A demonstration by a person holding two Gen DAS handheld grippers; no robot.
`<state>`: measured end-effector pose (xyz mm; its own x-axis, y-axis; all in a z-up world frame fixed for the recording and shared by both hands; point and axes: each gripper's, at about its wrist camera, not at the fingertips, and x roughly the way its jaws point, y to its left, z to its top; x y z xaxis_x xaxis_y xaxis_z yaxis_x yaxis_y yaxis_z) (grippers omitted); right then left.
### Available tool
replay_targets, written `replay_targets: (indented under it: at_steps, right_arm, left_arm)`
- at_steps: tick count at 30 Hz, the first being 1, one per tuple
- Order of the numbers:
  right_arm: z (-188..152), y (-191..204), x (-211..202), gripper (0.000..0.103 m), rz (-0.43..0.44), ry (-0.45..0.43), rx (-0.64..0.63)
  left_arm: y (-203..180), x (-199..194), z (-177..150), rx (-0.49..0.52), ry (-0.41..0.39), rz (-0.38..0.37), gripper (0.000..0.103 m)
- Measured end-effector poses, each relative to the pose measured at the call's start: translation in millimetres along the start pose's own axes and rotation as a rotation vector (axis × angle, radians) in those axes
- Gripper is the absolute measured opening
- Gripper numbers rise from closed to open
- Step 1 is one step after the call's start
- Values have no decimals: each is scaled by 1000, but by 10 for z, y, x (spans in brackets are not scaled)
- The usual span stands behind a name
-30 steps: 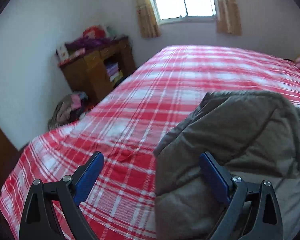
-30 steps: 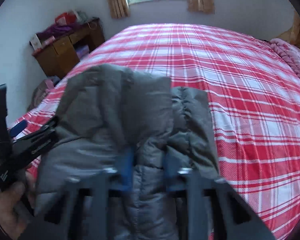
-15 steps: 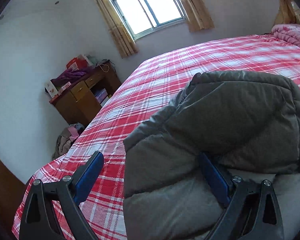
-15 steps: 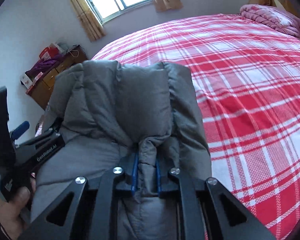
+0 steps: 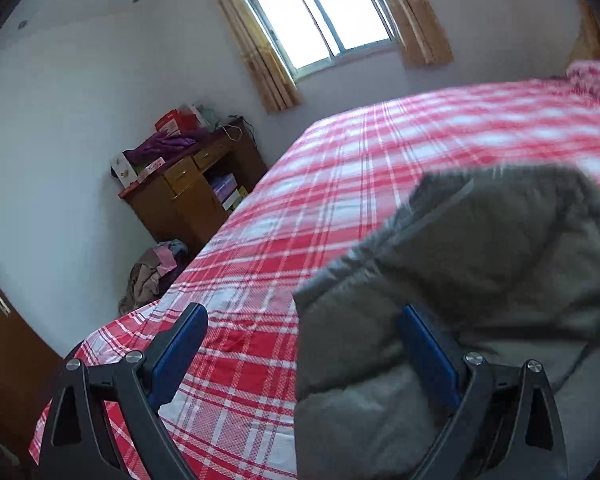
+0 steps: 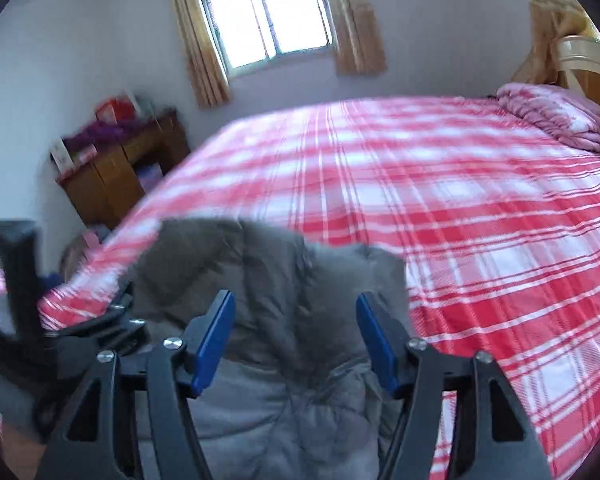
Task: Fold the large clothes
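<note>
Jacket (image 6: 284,360) — a grey, puffy quilted one — lies bunched at the near edge of a bed (image 6: 440,208) covered in a red-and-white plaid sheet. It sits directly ahead of the right gripper (image 6: 296,340), whose blue-padded jaws stand wide apart on either side of the fabric, clasping nothing. The left gripper (image 5: 304,356) is likewise spread open; the jacket (image 5: 480,280) lies toward its right finger, with bare sheet between the pads. The right gripper looks nearer and better centred, so it is likely the one to take hold next. The garment's long axis cannot be told from this heap. Beyond the bed stand a wooden desk (image 5: 188,196) piled with clutter, a curtained window (image 5: 320,16), and a pink quilt (image 6: 552,116) by the headboard — none blocks the reach.
</note>
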<state>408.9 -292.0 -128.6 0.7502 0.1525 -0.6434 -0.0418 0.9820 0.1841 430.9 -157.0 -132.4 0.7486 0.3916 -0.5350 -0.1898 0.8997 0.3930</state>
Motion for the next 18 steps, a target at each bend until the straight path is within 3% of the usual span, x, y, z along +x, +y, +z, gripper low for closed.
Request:
replay_targets:
  at_steps: [3,5,8,18]
  right_arm:
    - [-231,-200,285,63,-58,36,35]
    - [-416,-360,344,63,-15,17,75]
    - [-447,-436,361,63,-17,5,95]
    - [-504,-394,502,64,-36,54,89]
  left_arm:
    - [-18,59,-70,-26,-8,-58,97]
    - [-103,98,-89,-13,-11,-67,98]
    - [-224,179,-158,0,-9,-47,99]
    - [-227,370,-260,-37,50,-97,101]
